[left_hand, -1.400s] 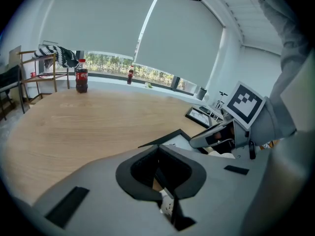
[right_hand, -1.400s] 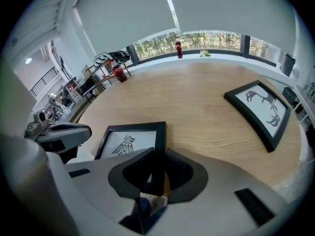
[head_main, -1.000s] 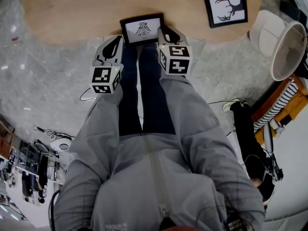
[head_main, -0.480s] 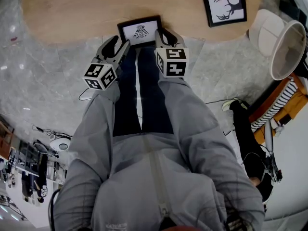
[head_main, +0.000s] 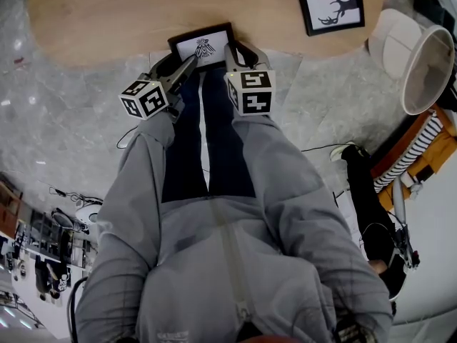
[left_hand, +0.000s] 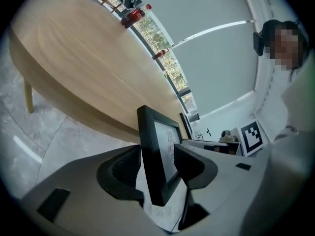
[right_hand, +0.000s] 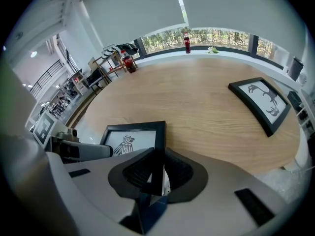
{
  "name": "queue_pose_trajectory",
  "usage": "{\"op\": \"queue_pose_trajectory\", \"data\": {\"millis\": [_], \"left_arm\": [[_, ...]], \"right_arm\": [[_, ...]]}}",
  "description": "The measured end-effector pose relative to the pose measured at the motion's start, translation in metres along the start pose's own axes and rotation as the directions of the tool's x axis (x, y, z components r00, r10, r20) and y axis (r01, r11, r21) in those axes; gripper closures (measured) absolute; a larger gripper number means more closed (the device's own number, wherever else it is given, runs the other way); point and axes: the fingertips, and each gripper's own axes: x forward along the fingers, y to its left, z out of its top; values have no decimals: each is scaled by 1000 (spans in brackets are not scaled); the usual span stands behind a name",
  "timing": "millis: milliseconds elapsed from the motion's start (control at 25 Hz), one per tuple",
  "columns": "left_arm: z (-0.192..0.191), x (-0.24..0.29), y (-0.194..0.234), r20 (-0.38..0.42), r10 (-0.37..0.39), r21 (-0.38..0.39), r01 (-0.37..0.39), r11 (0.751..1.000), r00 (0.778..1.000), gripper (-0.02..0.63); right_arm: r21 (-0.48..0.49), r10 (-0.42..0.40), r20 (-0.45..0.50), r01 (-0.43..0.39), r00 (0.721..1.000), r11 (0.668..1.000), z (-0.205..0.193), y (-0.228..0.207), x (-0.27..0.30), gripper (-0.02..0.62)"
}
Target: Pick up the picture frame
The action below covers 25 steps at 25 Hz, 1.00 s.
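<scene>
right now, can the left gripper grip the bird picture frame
Probably yes: the jaws of the left gripper have just been opening and stand apart around one edge of the picture frame, nothing between. The right gripper clamps the opposite edge.

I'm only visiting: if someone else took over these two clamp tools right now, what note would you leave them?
Left gripper: jaws open, just been opening; the left edge of the picture frame stands ungripped between them.
Right gripper: jaws shut on the frame's right edge.
Frame: tilted up at the near edge of the table.
Done: one-sided grasp. Left: probably re-close the left jaws, then lift it clear.
</scene>
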Motion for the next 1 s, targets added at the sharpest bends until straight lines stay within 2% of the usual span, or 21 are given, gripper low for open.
{"op": "queue_pose_trajectory", "data": {"millis": [560, 720, 1000], "left_arm": [[-11, 14, -11, -71, -113, -106, 105, 989, 991, 400], [-10, 12, -14, -68, -123, -109, 116, 987, 990, 467], [-6, 4, -34, -60, -167, -114, 160, 980, 984, 545]], "right_arm": [[-32, 43, -25, -44, 999, 999, -11, 12, 1, 514], [-25, 65, -28, -65, 998, 998, -12, 17, 0, 515], [-27, 73, -41, -74, 996, 997, -11, 18, -8, 515]]}}
